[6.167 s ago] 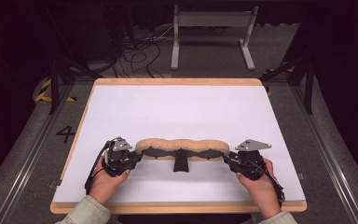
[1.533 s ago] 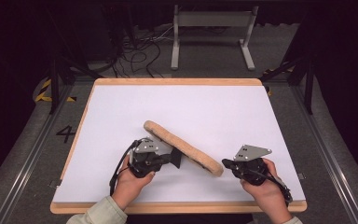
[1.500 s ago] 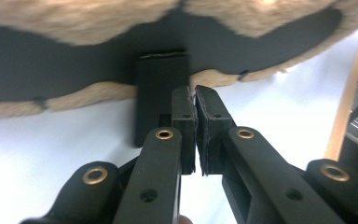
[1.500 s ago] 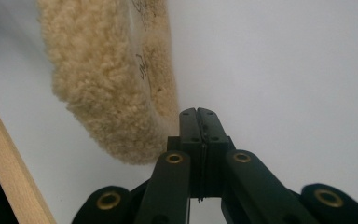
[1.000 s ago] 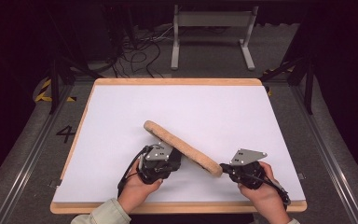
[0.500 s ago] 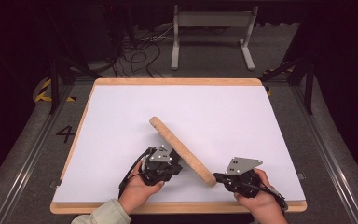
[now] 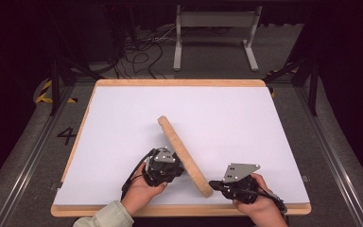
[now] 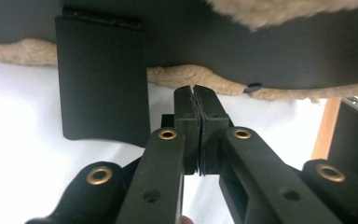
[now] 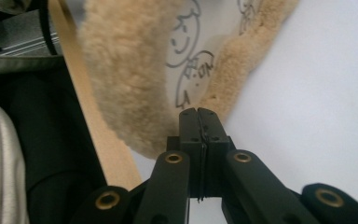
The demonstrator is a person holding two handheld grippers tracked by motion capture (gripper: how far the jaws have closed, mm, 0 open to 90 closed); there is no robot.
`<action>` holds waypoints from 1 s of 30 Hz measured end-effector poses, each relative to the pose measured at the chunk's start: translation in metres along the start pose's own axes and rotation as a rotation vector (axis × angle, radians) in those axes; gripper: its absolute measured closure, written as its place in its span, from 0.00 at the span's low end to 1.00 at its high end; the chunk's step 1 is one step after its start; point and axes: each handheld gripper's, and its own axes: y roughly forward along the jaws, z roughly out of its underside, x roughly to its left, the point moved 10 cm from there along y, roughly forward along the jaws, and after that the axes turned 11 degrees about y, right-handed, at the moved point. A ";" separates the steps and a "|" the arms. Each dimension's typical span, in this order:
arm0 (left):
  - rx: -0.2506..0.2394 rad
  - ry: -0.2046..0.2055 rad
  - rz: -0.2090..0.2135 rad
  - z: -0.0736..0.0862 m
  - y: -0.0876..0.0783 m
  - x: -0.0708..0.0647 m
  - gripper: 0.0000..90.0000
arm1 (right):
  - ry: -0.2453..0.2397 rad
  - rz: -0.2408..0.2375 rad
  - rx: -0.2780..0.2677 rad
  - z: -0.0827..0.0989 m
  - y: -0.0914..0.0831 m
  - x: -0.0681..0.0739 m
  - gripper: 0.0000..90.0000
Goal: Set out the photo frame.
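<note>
A long tan fleece pad (image 7: pixel 182 151) with a black underside stands on its edge, running diagonally from mid-table toward the near edge. My left gripper (image 7: pixel 179 169) sits against its left side. Its jaws have just been closing and are now shut with nothing between them; in the left gripper view its tips (image 8: pixel 196 93) touch the pad's black underside (image 8: pixel 261 42) beside a black strap (image 8: pixel 102 79). My right gripper (image 7: pixel 212 183) is shut and empty at the pad's near end. Its tips (image 9: pixel 198 114) meet the fleece rim (image 9: pixel 126 79) below a white panel with cartoon drawings (image 9: pixel 191 51).
A white sheet (image 7: pixel 227 113) covers the wooden board (image 7: pixel 179 82). The board's near edge (image 7: pixel 179 211) runs just behind both hands. A grey metal stand (image 7: pixel 215 19) and loose cables (image 7: pixel 142 52) lie on the floor beyond the table.
The pad has swung from lying across the table to a steeper diagonal, its near end coming toward me. Both grippers have shifted toward the near edge, the right one also leftward.
</note>
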 end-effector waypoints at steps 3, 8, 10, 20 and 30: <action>0.009 0.005 -0.021 0.001 0.005 0.005 1.00 | 0.009 0.007 -0.011 0.000 -0.002 -0.004 1.00; 0.021 -0.036 -0.015 0.004 0.006 0.011 1.00 | 0.006 0.014 -0.024 -0.002 -0.005 -0.005 1.00; 0.016 -0.004 -0.043 0.002 0.007 0.015 1.00 | 0.006 0.023 -0.022 -0.001 -0.005 -0.006 1.00; 0.012 -0.039 -0.100 0.001 0.008 0.042 1.00 | 0.001 0.023 -0.020 -0.001 -0.005 -0.004 1.00; -0.020 -0.135 -0.092 0.004 0.003 0.071 1.00 | -0.011 0.015 -0.010 -0.002 0.001 0.002 1.00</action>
